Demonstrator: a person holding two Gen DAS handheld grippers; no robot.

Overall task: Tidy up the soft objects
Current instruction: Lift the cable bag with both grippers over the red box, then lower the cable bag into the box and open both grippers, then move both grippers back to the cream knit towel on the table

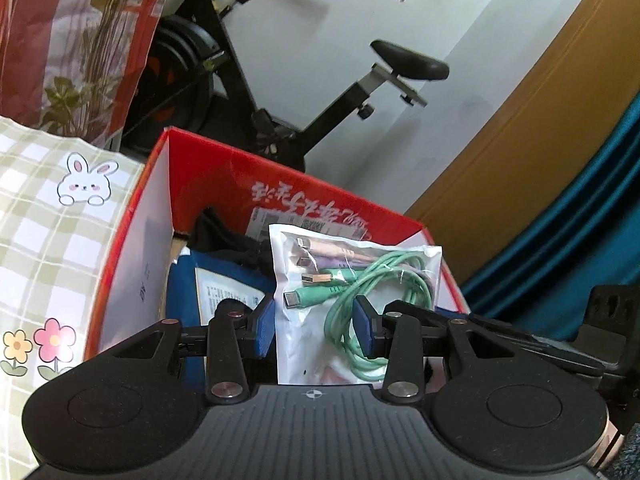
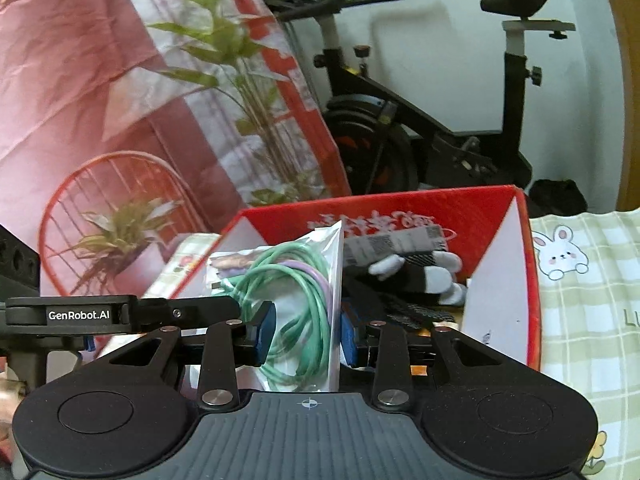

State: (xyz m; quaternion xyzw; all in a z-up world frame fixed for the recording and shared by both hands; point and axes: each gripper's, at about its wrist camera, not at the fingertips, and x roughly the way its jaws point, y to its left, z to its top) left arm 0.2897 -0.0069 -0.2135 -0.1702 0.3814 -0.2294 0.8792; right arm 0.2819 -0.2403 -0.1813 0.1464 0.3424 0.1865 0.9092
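Observation:
A clear plastic bag of green and purple cables (image 1: 352, 280) is held over an open red cardboard box (image 1: 224, 184). My left gripper (image 1: 316, 330) is shut on the bag's lower part. My right gripper (image 2: 306, 330) is also shut on the same bag (image 2: 296, 288), its blue pads (image 2: 267, 328) pressing both sides. Inside the box lie a blue pouch (image 1: 224, 276), black fabric (image 1: 224, 232) and black-and-white gloves (image 2: 424, 276). The left gripper's body (image 2: 120, 314) shows at the left of the right wrist view.
The box sits on a green checked cloth with bunny prints (image 1: 60, 216), which also shows in the right wrist view (image 2: 580, 280). A black exercise bike (image 2: 420, 140) stands behind. A red floral curtain (image 2: 100, 60) hangs at the left. A teal curtain (image 1: 580, 220) and wooden panel (image 1: 520, 140) stand at the right.

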